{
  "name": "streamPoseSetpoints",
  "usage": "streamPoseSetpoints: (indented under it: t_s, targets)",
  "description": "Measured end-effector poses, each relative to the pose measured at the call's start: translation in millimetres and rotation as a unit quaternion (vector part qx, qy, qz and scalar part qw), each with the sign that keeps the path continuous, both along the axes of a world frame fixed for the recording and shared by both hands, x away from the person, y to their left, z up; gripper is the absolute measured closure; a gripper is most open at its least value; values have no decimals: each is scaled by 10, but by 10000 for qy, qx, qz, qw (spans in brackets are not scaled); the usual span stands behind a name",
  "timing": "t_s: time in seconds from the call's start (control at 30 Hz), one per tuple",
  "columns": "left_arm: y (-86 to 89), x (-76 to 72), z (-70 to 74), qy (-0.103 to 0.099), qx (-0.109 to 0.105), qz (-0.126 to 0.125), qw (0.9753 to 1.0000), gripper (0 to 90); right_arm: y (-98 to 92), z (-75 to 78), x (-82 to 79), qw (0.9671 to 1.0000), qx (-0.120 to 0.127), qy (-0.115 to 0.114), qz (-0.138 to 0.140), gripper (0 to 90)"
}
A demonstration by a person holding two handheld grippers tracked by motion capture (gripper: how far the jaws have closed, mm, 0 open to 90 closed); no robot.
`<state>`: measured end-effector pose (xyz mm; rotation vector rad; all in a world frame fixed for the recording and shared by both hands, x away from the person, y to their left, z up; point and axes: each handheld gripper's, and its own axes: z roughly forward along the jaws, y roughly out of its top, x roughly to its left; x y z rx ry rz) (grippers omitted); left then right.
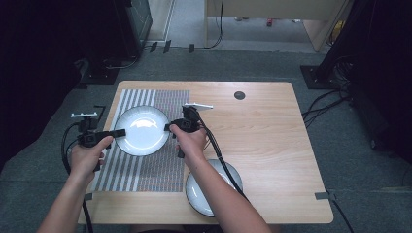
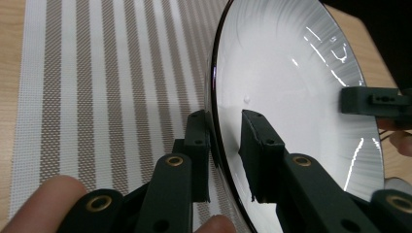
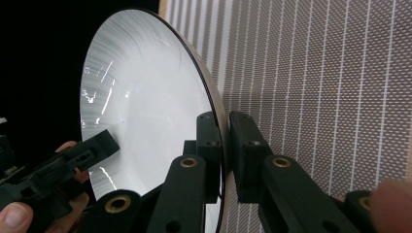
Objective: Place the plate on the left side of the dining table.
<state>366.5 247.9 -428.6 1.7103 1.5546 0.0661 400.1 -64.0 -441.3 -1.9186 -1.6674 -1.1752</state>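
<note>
A white plate [image 1: 142,130] with a dark rim lies over a striped placemat [image 1: 155,165] at the table's left. My left gripper [image 1: 119,132] is at the plate's left rim and my right gripper [image 1: 167,127] at its right rim. In the left gripper view the jaws of my left gripper [image 2: 224,116] straddle the rim of the plate [image 2: 282,73], the outer jaw against it and a gap showing inside, so it is open. In the right gripper view my right gripper [image 3: 224,116] is shut tight on the plate's [image 3: 141,97] rim.
A second white plate [image 1: 194,194] sits near the front edge, partly under the right forearm. The wooden table [image 1: 262,136] has a black round cap [image 1: 239,95] at the back. Cables trail from both grippers.
</note>
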Motion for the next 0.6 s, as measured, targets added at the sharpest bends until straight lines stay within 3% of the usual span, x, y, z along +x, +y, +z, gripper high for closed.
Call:
streamPoseSetpoints:
  t_s: [0.13,0.23,0.4,0.6]
  targets:
    - [-19,147,-120,137,203,46,9997,719,53,-147,91,9999,-104,121,-60,842]
    - [-19,245,-211,170,188,100,9996,718,82,-236,157,9996,-173,179,-160,844]
    - [-17,408,-396,407,186,157,9989,717,122,-409,282,9986,-310,322,-266,843]
    - [-26,513,-478,486,194,310,9981,720,150,-492,333,9982,-325,370,-347,844]
